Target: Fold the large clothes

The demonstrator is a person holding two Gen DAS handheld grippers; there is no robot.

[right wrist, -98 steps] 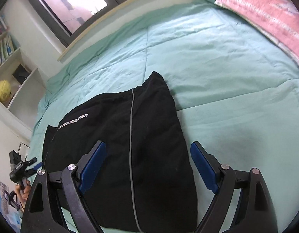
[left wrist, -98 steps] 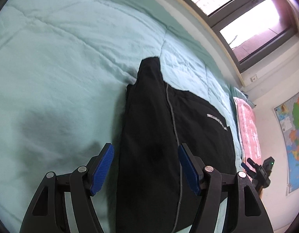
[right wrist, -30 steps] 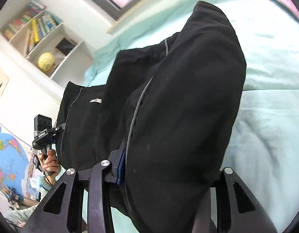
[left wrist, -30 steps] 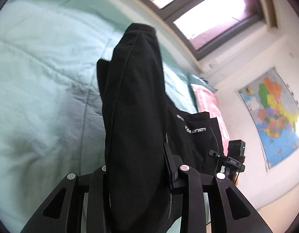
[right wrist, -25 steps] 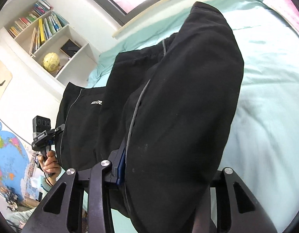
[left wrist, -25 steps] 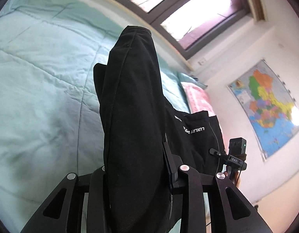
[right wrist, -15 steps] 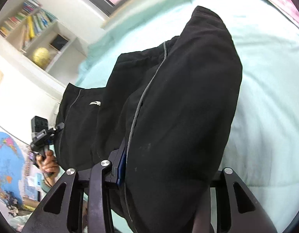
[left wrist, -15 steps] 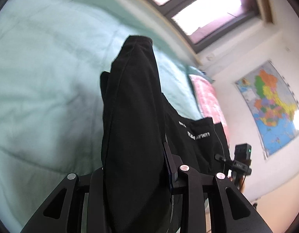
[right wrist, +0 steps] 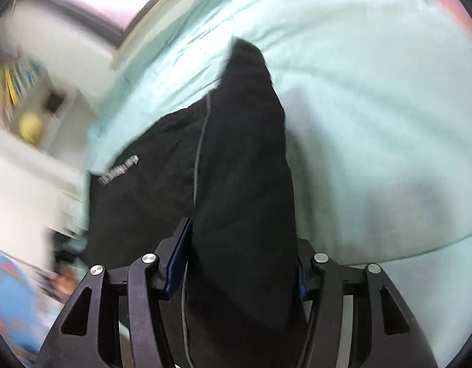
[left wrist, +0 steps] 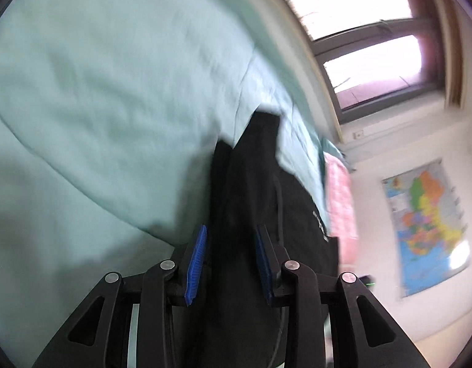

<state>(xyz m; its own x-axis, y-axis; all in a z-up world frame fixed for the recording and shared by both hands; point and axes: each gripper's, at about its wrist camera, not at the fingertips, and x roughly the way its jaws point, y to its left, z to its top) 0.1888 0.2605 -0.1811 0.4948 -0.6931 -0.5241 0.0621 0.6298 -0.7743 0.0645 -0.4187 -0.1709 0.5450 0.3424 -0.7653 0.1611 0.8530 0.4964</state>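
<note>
Since the last frames we've swung the garment down toward the bed. Right gripper has just been opening, cloth between; left gripper narrow, pads clear. Risk: uneven release skews the fold.

Left gripper and right gripper: black plastic linkage arms with triangular cut-outs, silver round screws at the pivots, and ribbed blue pads lining the jaws.
</note>
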